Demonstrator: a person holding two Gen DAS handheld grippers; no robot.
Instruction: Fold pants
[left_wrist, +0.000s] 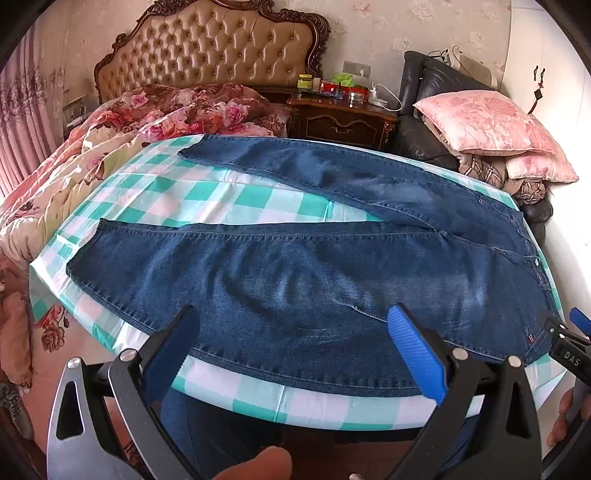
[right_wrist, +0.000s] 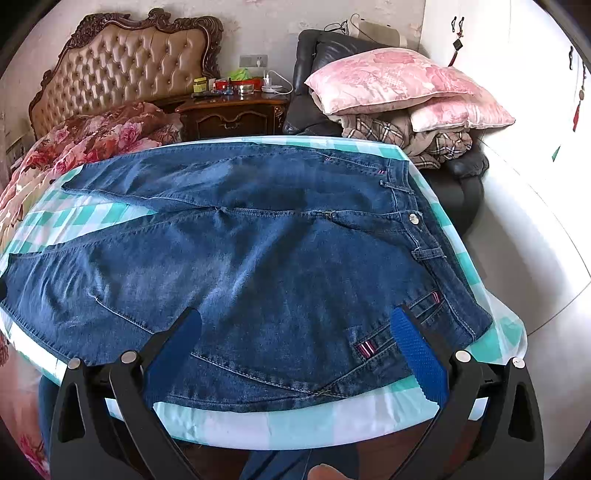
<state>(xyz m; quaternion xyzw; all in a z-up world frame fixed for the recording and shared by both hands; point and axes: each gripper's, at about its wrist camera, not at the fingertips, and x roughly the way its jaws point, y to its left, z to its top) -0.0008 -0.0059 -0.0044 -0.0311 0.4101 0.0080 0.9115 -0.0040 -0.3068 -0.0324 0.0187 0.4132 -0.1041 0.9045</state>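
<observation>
my left gripper (left_wrist: 291, 332) hangs with fingers wide apart over the near leg of the jeans (left_wrist: 295, 266) — spread flat, unfolded, on the checked cloth (left_wrist: 236, 192) — my right gripper (right_wrist: 295, 336) equally agape above the hip pocket.

Both wrist views down over pants (left_wrist: 295, 280)

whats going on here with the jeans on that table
A person holds a gripper in each hand over a pair of blue jeans spread flat, legs apart, on a green checked tablecloth. The left gripper hovers by the near leg, the right gripper by the hip pocket; both are open and empty. No fold has been made.
</observation>
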